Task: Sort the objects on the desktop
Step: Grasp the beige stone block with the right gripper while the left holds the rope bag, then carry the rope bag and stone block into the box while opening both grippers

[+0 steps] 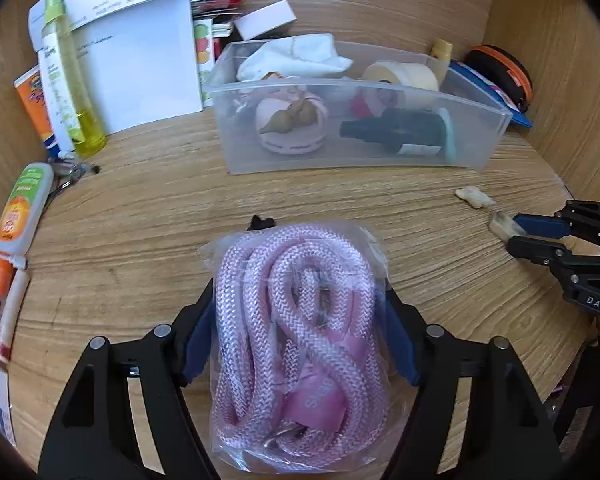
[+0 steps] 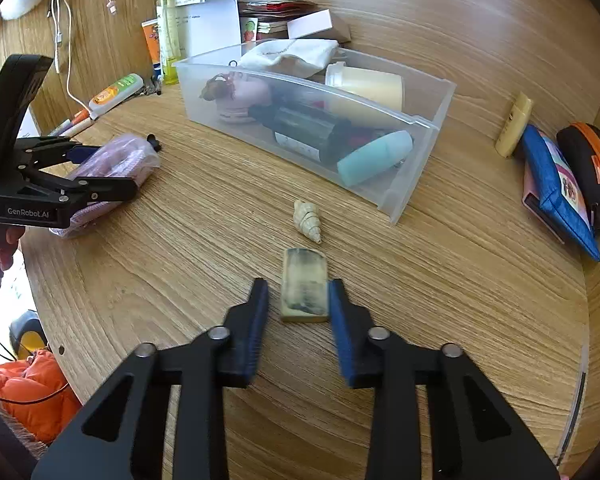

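Sorting is judged to be partly done. A clear plastic bin [image 2: 420, 152] on the wooden table [image 2: 420, 320] is already loaded with a dark bottle [image 2: 312, 132], a teal case [image 2: 374, 156], a cream tub [image 2: 364, 86], a white cloth [image 2: 292, 54] and a pink round thing – but much is left scattered outside it.

The left gripper [image 1: 300, 288] is seen clenched on a bag of pink rope [image 1: 300, 340]: both blue pads are pressed into the sides of the plastic, and the bag lies on the table in front of the bin, well short of it. It has not yet been lifted clear, as far as can be told.

The right gripper [image 2: 299, 282] is set around a small cream block [image 2: 304, 288] that lies flat on the table. The right pad is against the block's edge, while a sliver of wood is visible between the left pad and the block, so the block is taken as not yet gripped. A pale shell [image 2: 308, 220] is left just beyond it, between the block and the bin.

Still to be sorted, by the look of it – a yellow tube [image 2: 514, 124], a blue pouch [image 2: 556, 192] and an orange-rimmed case [image 2: 596, 168] at the right, and pens [image 1: 4, 308], a yellow-green bottle [image 1: 68, 80] and loose papers [image 1: 140, 60] at the left. Roughly half the work is judged to remain.
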Demonstrator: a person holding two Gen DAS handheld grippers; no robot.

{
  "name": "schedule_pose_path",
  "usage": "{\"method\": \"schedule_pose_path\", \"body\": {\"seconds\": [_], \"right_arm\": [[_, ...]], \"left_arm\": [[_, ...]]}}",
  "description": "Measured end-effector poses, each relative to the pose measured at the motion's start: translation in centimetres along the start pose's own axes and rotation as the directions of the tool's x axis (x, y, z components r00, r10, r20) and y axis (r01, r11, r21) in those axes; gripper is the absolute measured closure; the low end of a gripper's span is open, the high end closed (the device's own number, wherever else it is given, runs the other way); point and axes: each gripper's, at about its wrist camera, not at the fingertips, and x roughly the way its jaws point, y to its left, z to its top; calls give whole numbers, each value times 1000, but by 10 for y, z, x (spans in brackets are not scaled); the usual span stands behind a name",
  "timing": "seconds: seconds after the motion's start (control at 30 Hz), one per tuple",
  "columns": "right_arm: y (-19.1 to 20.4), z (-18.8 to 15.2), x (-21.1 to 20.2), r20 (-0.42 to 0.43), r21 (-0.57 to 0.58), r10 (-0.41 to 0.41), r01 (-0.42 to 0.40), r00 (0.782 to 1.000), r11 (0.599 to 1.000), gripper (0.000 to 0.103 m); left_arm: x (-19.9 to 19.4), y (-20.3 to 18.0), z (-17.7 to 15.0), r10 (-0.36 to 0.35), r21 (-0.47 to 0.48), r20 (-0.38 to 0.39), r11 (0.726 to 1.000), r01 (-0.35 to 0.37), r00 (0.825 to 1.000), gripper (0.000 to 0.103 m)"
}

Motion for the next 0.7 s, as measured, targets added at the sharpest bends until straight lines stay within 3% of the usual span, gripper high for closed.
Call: {"method": "schedule_pose_path", "body": {"seconds": [0.4,0.7], "right_arm": [[0,15,-20,66,37,13,-15,998,999,81],[1,34,-33,130,71,-3,-7,992,997,81]], "left_arm": [[-14,-3,18,-62,-15,94,998,63,994,34],[-47,2,36,-82,-26,219,996,90,972,35]]}}
